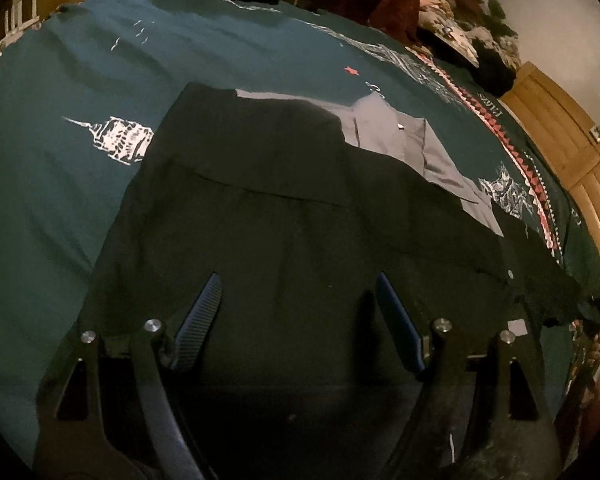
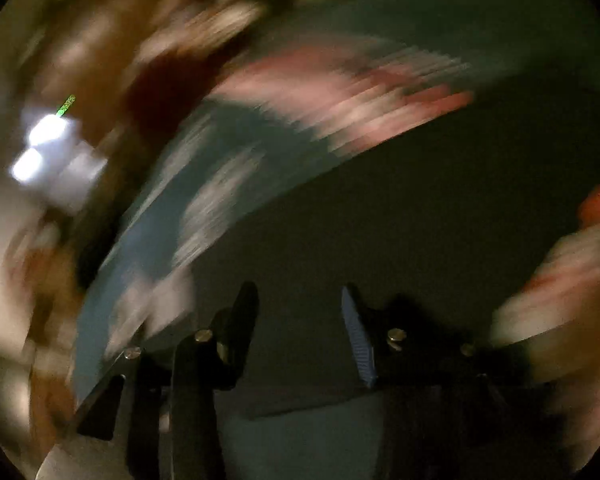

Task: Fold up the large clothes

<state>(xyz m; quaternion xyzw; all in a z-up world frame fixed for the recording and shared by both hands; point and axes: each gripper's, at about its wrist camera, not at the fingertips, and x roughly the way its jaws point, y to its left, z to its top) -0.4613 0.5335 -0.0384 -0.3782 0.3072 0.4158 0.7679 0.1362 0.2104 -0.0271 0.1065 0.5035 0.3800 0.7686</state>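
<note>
step: next fold | my left gripper point(image 1: 298, 284) spread above dark garment point(image 1: 260, 184) | my right gripper point(image 2: 300, 300) parted, empty | tip: pinch garment's near hem squarely

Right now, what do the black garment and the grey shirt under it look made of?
Black garment: thin matte woven fabric, probably cotton blend; it drapes in soft creases. Grey shirt: smoother, slightly shiny woven cloth with crisp placket edges. Dim light leaves the fibre uncertain.

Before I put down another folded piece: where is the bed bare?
Free: the teal bedspread left of the black garment, around the white tower print, and beyond it toward the red star. Crowded: the far edge, piled with clothes.
</note>
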